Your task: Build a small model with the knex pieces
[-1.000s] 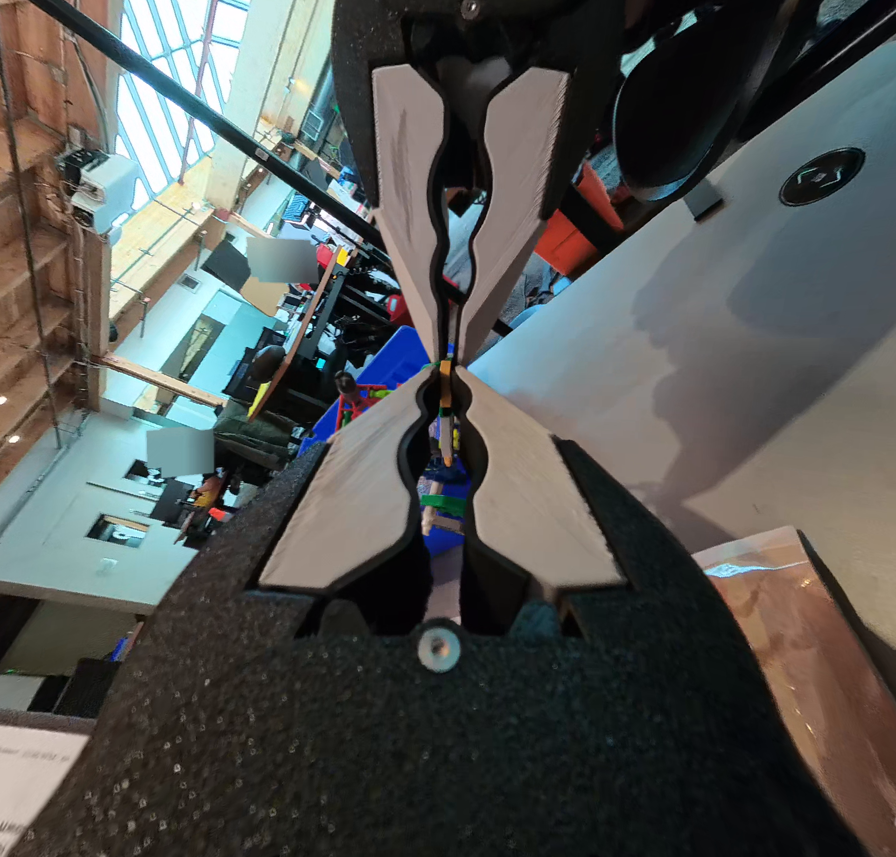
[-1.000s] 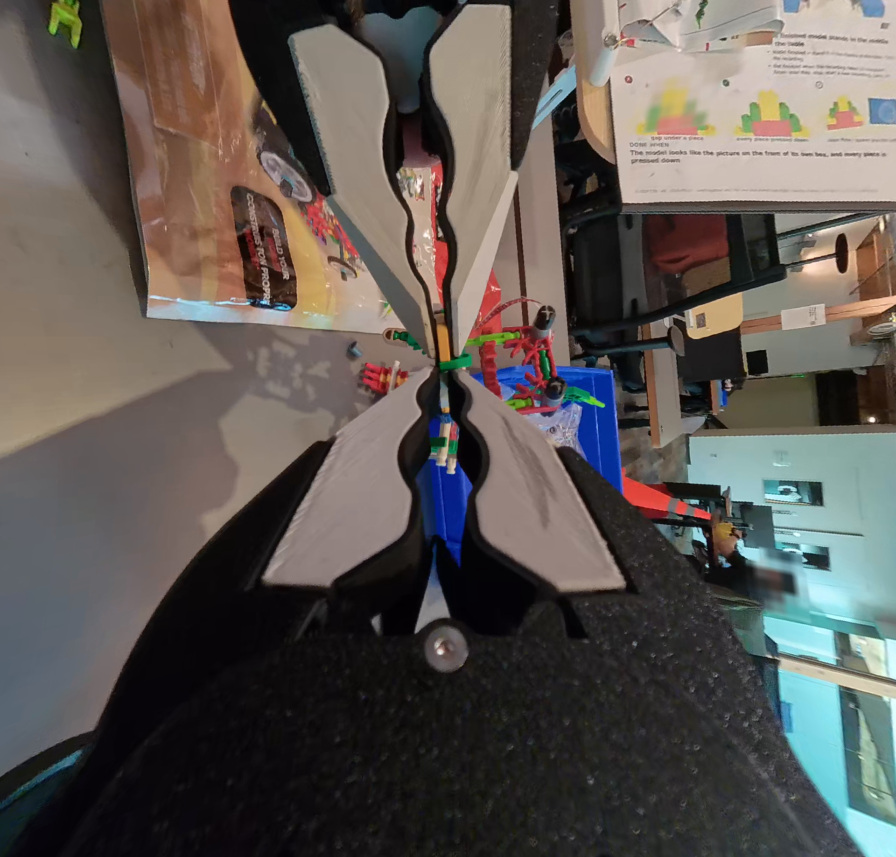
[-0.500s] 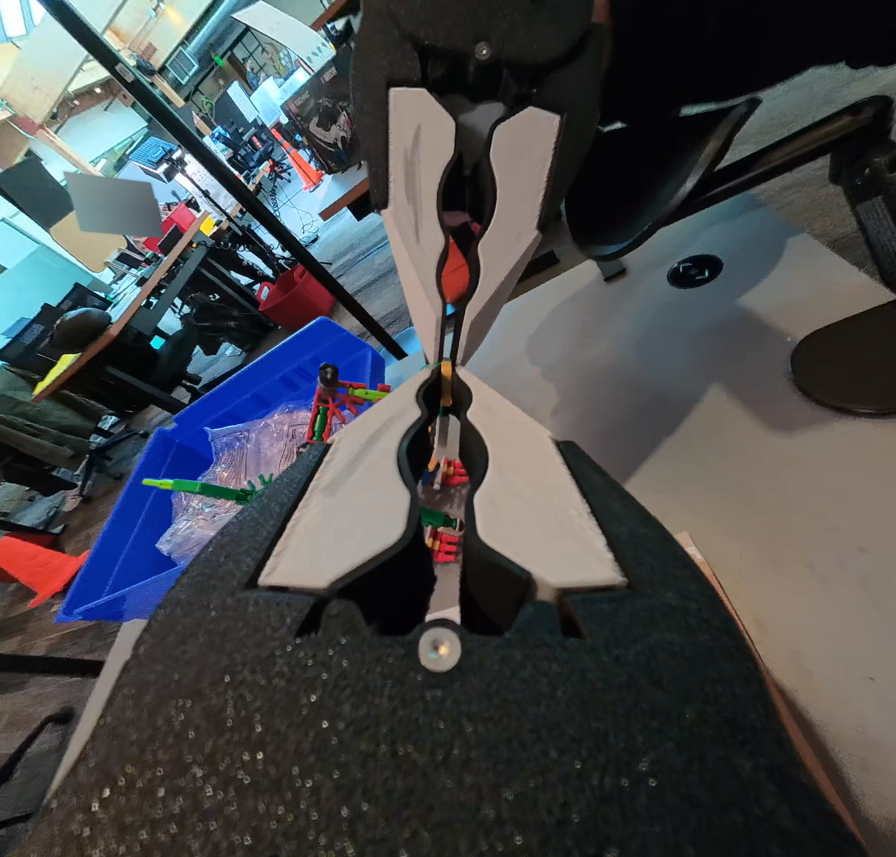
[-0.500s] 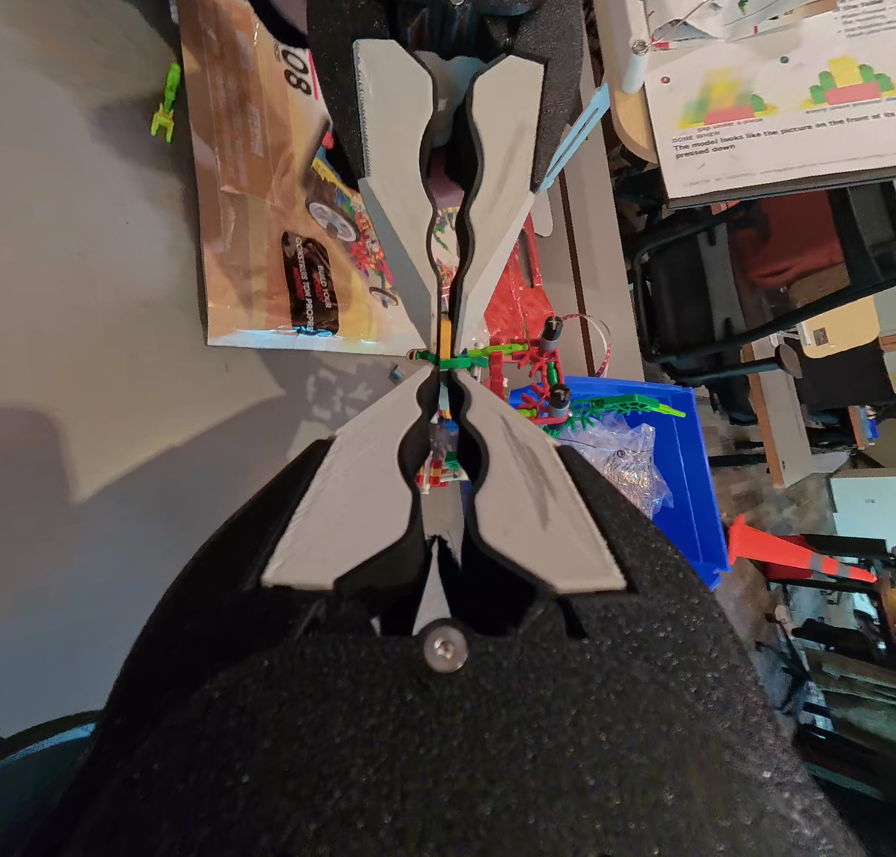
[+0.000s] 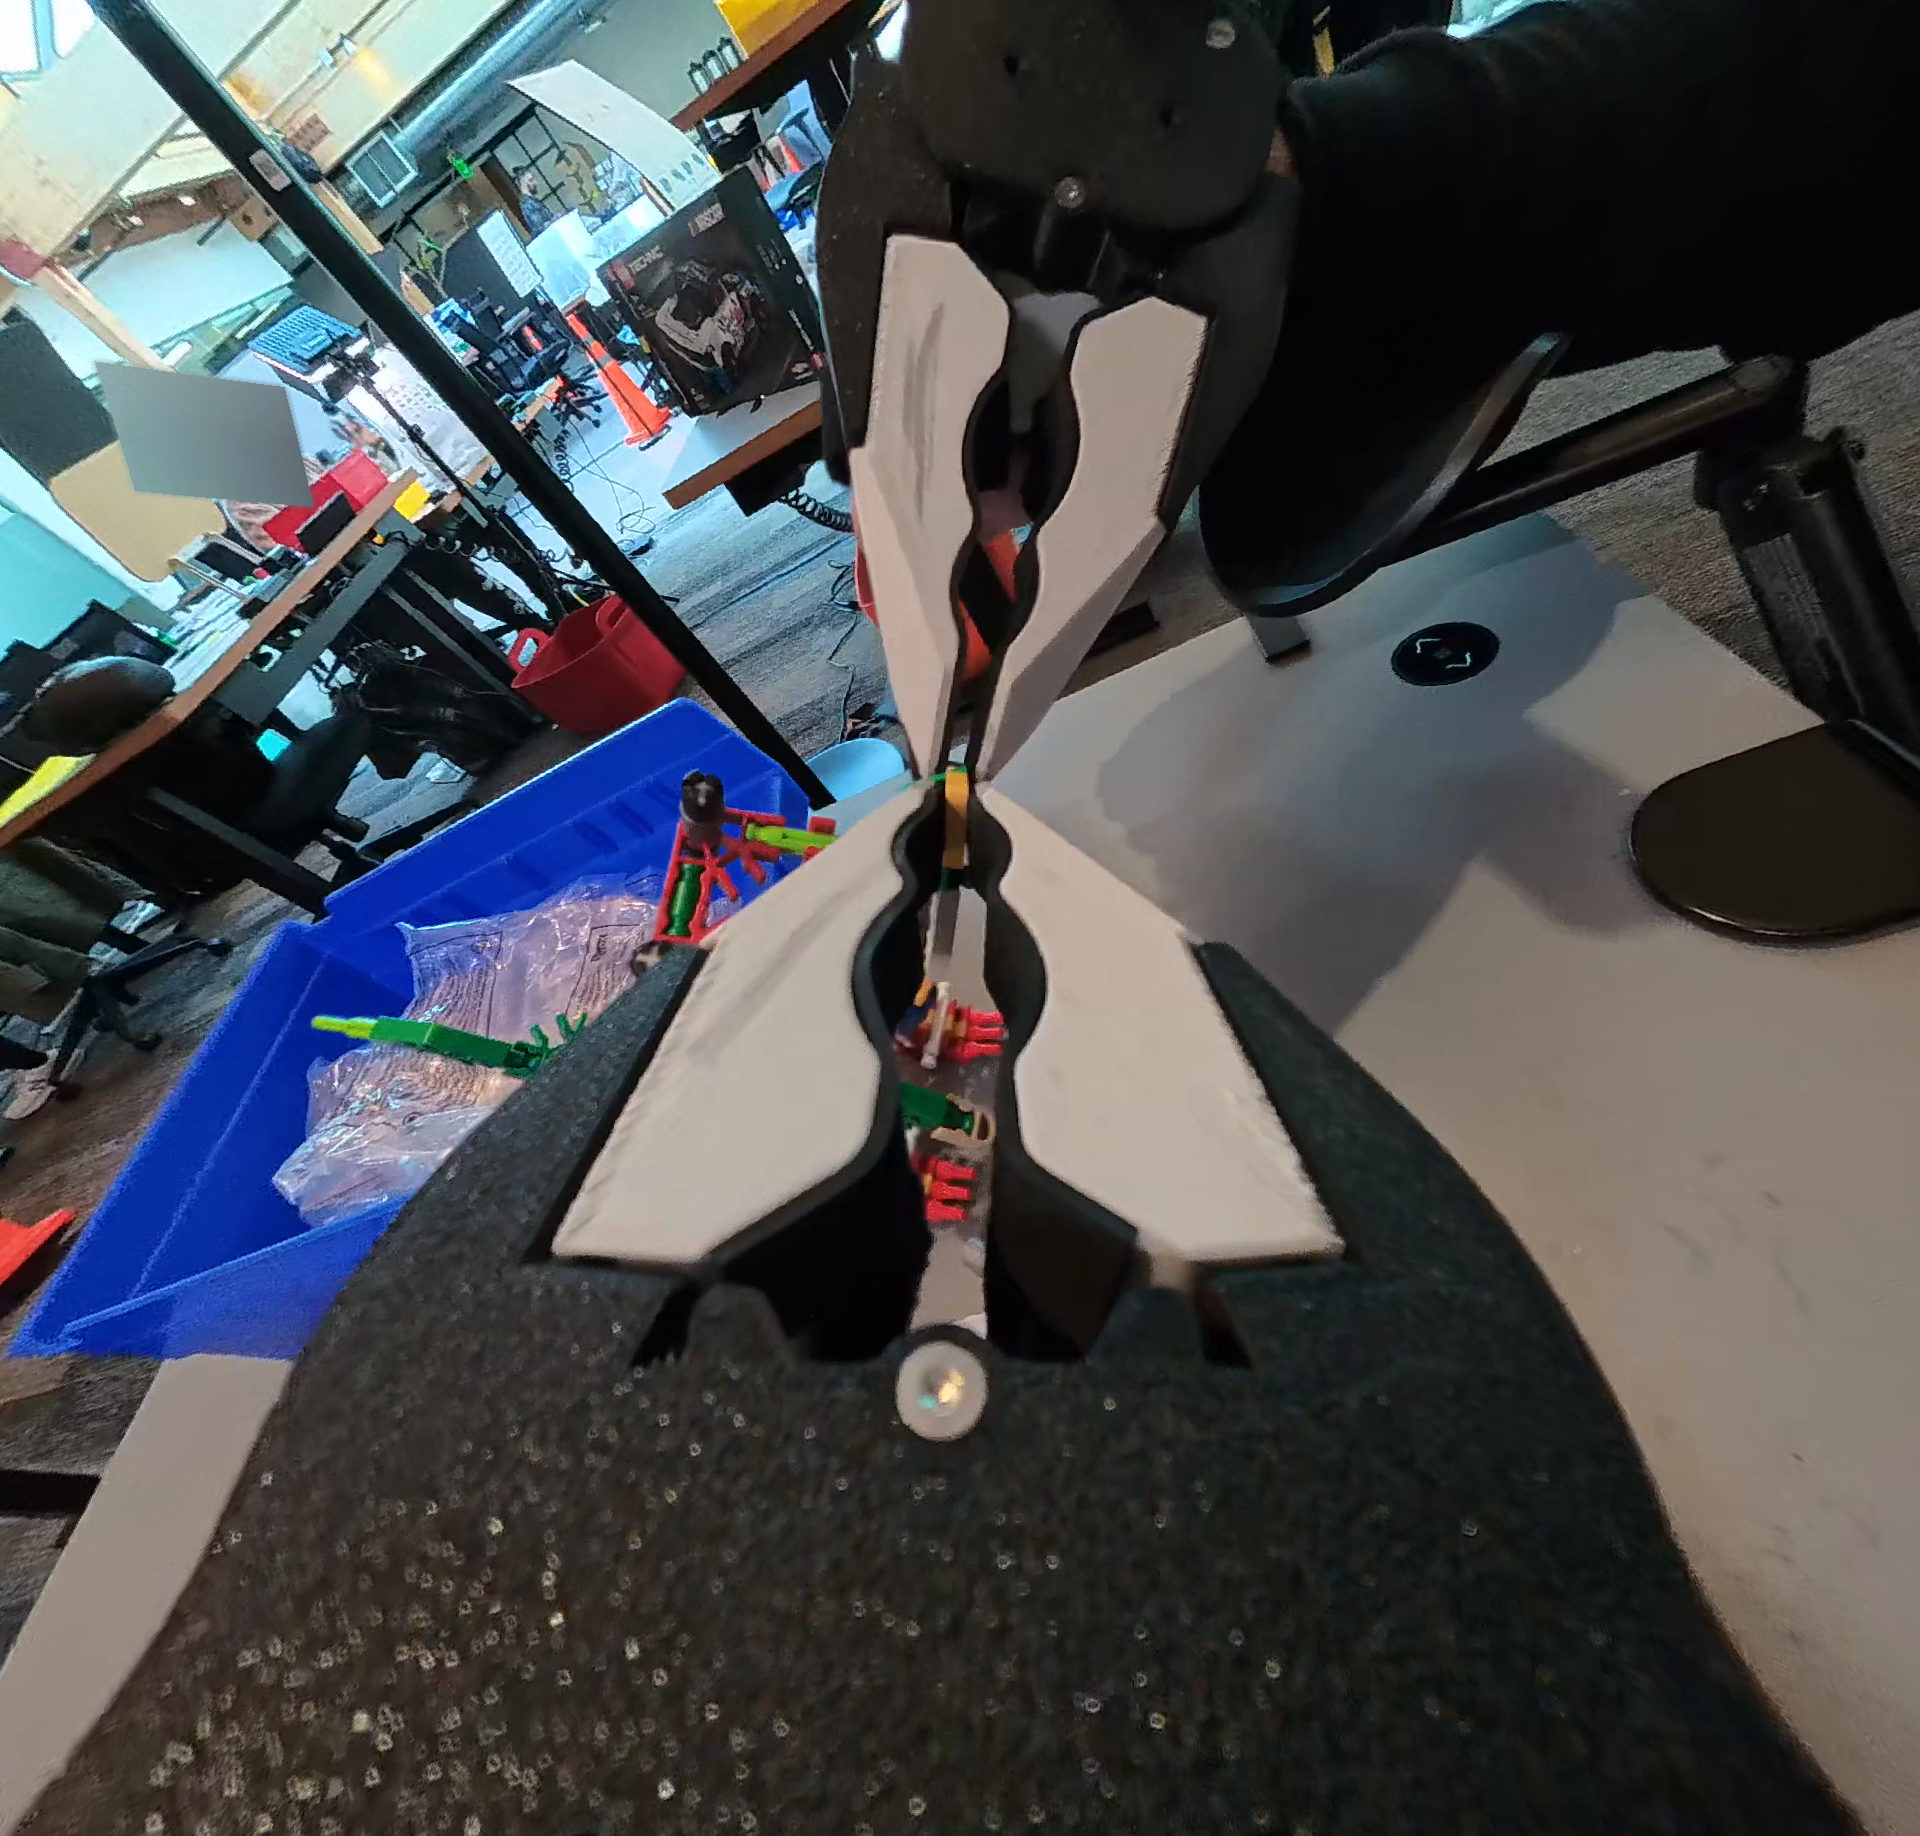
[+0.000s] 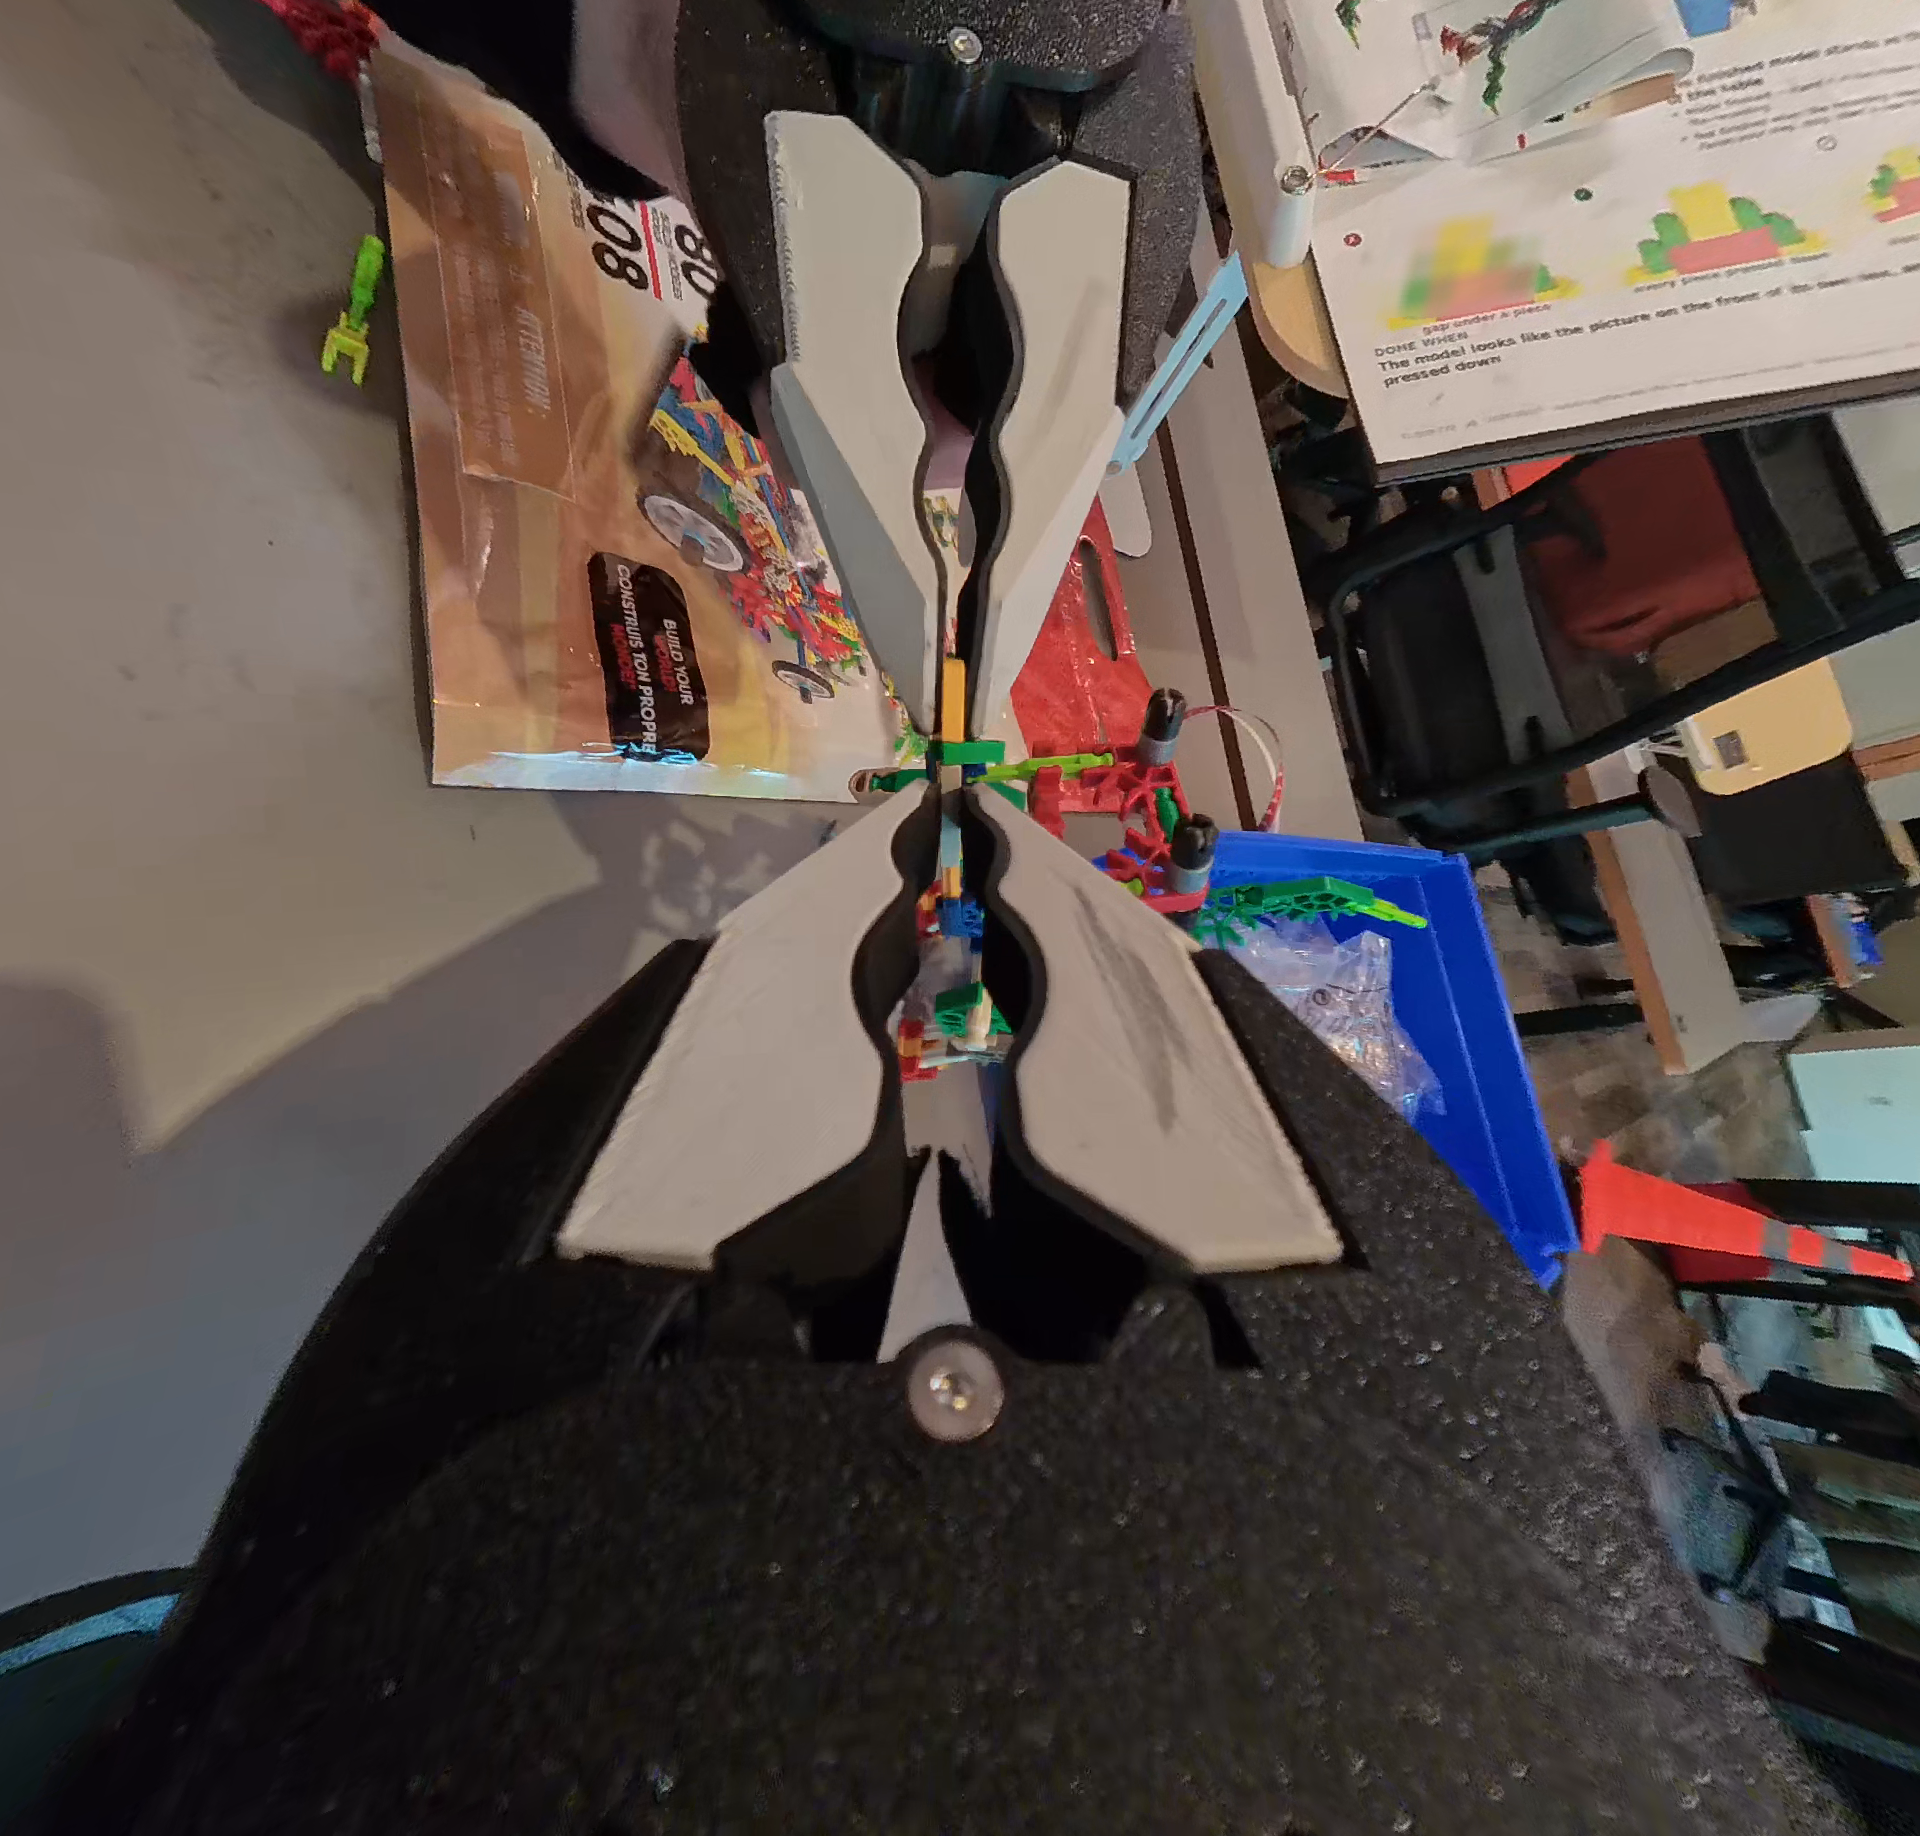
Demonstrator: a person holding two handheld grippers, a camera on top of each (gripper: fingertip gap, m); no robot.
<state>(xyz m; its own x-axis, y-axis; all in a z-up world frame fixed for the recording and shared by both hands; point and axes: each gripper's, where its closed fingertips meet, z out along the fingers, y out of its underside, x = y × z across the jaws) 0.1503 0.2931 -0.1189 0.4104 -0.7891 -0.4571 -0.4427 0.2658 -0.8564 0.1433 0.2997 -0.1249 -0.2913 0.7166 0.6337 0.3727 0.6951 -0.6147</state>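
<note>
My two grippers meet tip to tip above a white table [image 5: 1507, 1111]. My left gripper [image 5: 951, 799] is shut on a short yellow rod [image 5: 954, 822], which also shows in the right wrist view [image 6: 952, 693]. My right gripper [image 6: 951, 797] is shut just below a small green connector [image 6: 971, 751] on the rod's end. In the left wrist view my right gripper [image 5: 951, 760] comes in from above, held by a dark sleeve [image 5: 1558, 176]. In the right wrist view my left gripper [image 6: 951, 721] comes in from above.
A blue bin [image 5: 208, 1111] with clear plastic bags and a red and green model [image 6: 1138, 799] stands at the table's edge. A brown printed pack [image 6: 520, 498], a lime piece [image 6: 353, 316] and loose small pieces [image 5: 951, 1028] lie on the table. A black stand base [image 5: 1787, 830] and an instruction sheet [image 6: 1610, 259] stand nearby. My left and right fingertips are right by each other. Left tips and right tips are each some 20 cm from the brown printed pack [image 6: 520, 498].
Both grippers, still joined tip to tip on the small piece, have swung together. The left view has dropped from the ceiling toward the table and bin. Neither grip has changed.
</note>
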